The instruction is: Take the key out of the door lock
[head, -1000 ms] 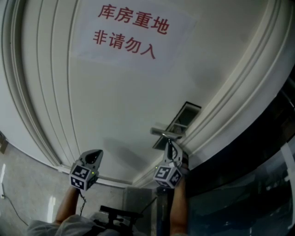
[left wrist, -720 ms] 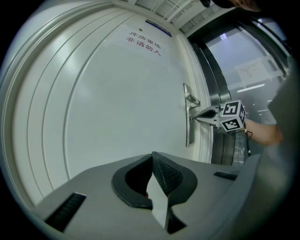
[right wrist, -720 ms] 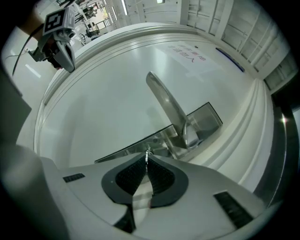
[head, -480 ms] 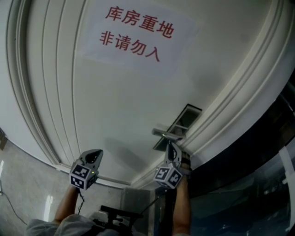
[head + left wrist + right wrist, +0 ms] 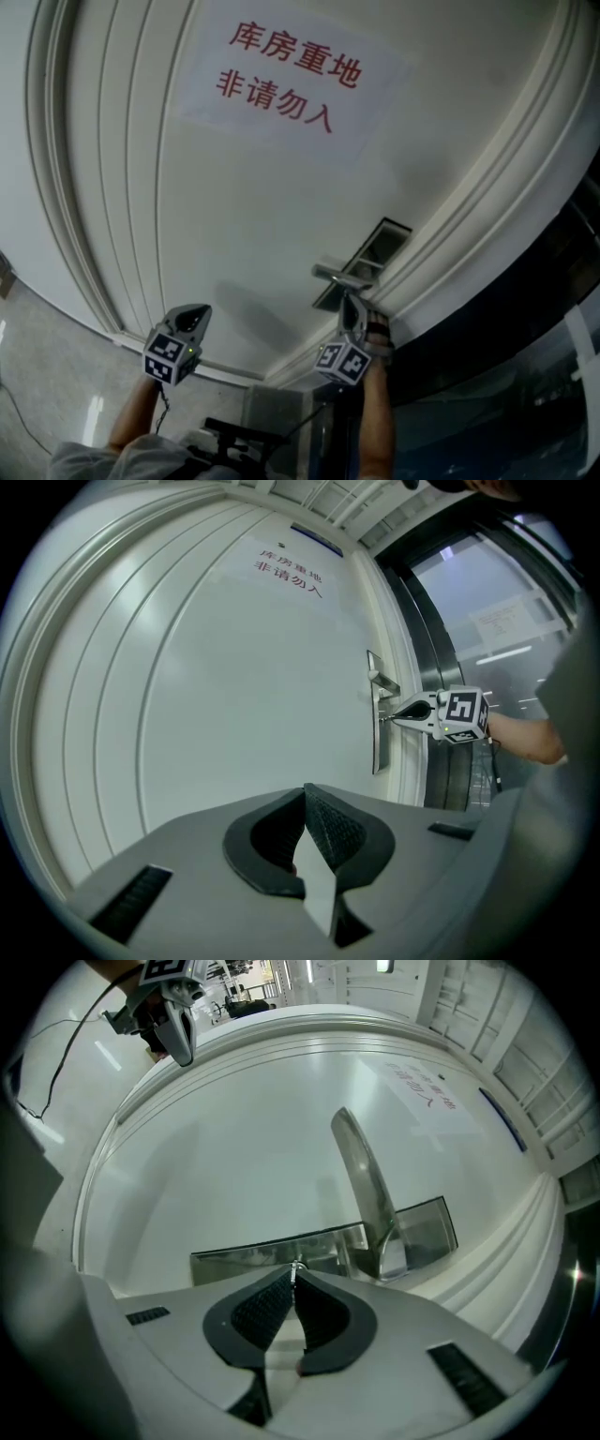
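Observation:
A steel lock plate (image 5: 253,1255) with a lever handle (image 5: 366,1185) sits on the white door (image 5: 262,206). In the right gripper view my right gripper (image 5: 295,1274) is shut, and a small metal key (image 5: 297,1267) shows pinched at its tips, right against the plate. The head view shows that gripper (image 5: 349,305) pressed up under the handle (image 5: 339,277), with the key hidden there. From the left gripper view its tips (image 5: 389,714) meet the plate (image 5: 378,738) below the handle. My left gripper (image 5: 305,794) is shut on nothing and is held away from the door, to the left (image 5: 187,319).
A paper sign (image 5: 291,80) with red characters is stuck on the door above the lock. Moulded door frame (image 5: 487,197) runs along the right, with dark glass panels (image 5: 525,375) beyond it. A cable (image 5: 56,1063) hangs near the left gripper.
The head view has drifted slightly, so the sign and lock sit a little further right. Both grippers hold their places; the right one stays at the lock plate.

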`<state>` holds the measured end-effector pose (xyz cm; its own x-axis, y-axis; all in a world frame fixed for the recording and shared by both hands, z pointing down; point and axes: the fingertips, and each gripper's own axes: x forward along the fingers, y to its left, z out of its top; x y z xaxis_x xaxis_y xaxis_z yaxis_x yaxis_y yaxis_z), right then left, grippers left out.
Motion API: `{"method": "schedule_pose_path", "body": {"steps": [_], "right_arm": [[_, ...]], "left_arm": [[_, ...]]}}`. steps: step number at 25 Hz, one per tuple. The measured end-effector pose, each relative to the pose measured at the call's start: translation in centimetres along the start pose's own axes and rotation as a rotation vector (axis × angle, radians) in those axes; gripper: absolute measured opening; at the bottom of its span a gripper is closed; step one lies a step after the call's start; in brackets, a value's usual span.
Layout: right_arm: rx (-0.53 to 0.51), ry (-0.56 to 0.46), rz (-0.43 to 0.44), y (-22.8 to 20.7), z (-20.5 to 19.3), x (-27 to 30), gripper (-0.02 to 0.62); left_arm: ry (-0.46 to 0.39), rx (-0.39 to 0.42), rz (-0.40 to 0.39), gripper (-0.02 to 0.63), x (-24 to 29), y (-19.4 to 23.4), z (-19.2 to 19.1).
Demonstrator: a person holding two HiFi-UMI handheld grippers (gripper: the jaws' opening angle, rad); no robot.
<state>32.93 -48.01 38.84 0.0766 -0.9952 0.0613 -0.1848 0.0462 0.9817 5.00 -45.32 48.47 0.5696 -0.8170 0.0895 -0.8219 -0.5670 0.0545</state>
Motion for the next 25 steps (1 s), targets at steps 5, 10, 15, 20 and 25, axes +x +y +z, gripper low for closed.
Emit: {"method": "schedule_pose_path", "body": {"steps": [5, 10, 15, 20, 25], "right_arm": [[-0.062, 0.009, 0.003, 0.1, 0.0, 0.0, 0.023], [-0.103, 0.021, 0.01, 0.2, 0.0, 0.0, 0.023], [-0.165, 0.036, 0.009, 0.4, -0.2, 0.0, 0.023], [-0.165, 0.02, 0.004, 0.1, 0.1, -0.7, 0.023], [-0.169, 0.031, 0.004, 0.3, -0.1, -0.7, 0.023]], "left_arm": [[-0.005, -0.007, 0.008, 0.008, -0.5, 0.1, 0.0], [-0.007, -0.007, 0.016, 0.008, -1.0, 0.1, -0.1], [-0.01, -0.008, 0.022, 0.007, -1.3, 0.2, 0.0], [-0.011, -0.015, 0.027, 0.008, -1.6, 0.5, -0.2], [-0.013, -0.009, 0.023, 0.008, -1.8, 0.1, -0.1]]}}
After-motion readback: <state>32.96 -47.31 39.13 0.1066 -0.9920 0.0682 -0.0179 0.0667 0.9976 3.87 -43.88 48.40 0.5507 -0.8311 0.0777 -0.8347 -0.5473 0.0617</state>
